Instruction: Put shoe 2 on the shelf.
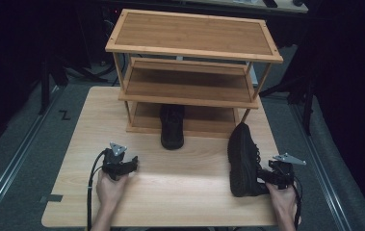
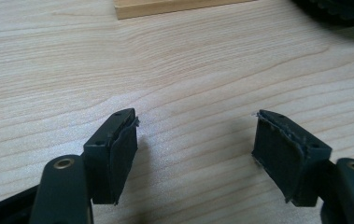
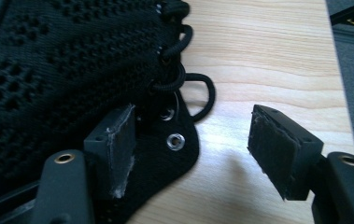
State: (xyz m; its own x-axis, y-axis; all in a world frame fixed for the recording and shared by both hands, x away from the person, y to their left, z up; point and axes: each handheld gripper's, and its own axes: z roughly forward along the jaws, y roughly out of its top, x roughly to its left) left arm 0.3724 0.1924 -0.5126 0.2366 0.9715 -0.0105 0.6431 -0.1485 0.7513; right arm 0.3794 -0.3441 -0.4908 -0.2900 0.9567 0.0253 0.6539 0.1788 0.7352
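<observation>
- Right gripper (image 3: 191,149): jaws stand wide and grip nothing. In the right gripper view one jaw lies against the eyelet flap of the black shoe (image 3: 72,70); the other hangs over bare wood, apart from it. A lace loop (image 3: 202,93) curls out between them.
- Left gripper (image 2: 195,149): jaws wide, nothing between them, low over bare wood.
- Location of the shoe: it lies tipped on its side at the right front of the surface (image 1: 170,192), just beside the right gripper, toe towards the rack (image 1: 192,72).
- Step in hand, as judged: taking hold of this shoe to set it on the rack beside its mate.
- Recommendation: bring the free jaw in over the flap or collar so both pads bear on firm upper; a hold on the lace alone would likely slip. Expect the shoe to swing when lifted; the left gripper is free to steady the sole.
- Second black shoe (image 1: 172,126): upright on the bottom shelf, heel projecting towards the person, leaving room at its right.
- Surface: light wood-grain board, otherwise bare; a dark tape mark sits at its front left edge.
- Room: dim, grey floor with a rail along each side of the surface, dark stands behind.
</observation>
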